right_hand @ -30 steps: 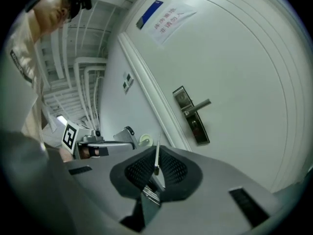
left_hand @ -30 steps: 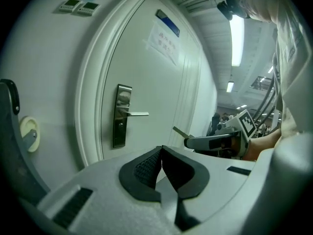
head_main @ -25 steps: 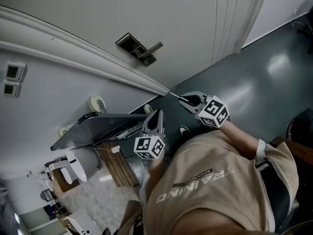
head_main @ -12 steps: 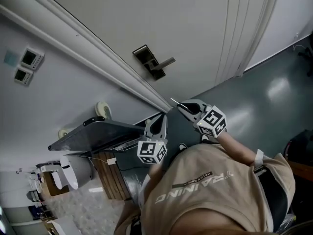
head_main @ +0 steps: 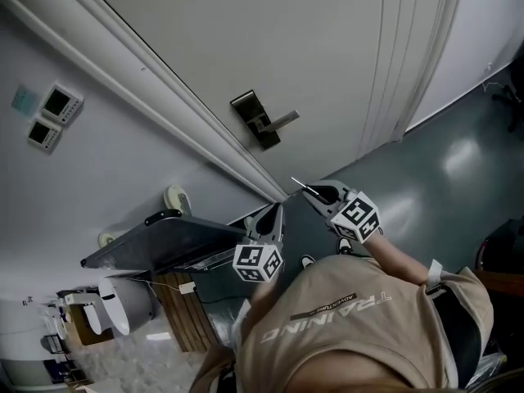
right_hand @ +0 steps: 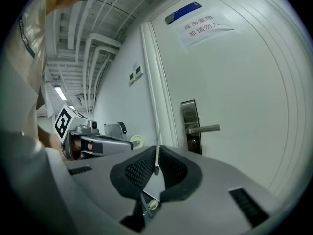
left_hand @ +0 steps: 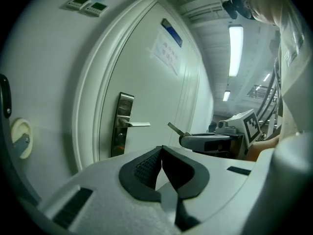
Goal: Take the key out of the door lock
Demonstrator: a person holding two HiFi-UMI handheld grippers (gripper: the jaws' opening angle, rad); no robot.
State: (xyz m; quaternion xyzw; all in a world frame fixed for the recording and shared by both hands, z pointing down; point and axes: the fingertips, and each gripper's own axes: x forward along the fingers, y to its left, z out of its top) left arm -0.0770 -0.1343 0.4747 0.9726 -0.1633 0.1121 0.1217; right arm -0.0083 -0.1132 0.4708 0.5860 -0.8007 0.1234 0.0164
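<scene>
We see the right claw (right_hand: 156, 164) closed on the key (right_hand: 156, 153), which is a thin metal blade held between the two dark pads (right_hand: 139, 170). The blade's long axis runs along the jaws and sticks out forward beyond their tips. In the head view the key (head_main: 300, 184) points up and to the left from the right claw (head_main: 317, 191), toward the lower part of the door frame (head_main: 246, 166). It is out of the door lock (head_main: 259, 121) and well apart from it; the lock plate with its lever handle (right_hand: 203, 129) is on the white door, above the claw in that view.

The left claw (left_hand: 161, 153) has its jaws brought together at the tips and we find nothing between them. It is near the right claw, at its left side, and from its view we see the key (left_hand: 175, 129) rising slantwise from the other tool, with the door lock (left_hand: 121, 124) behind it.
</scene>
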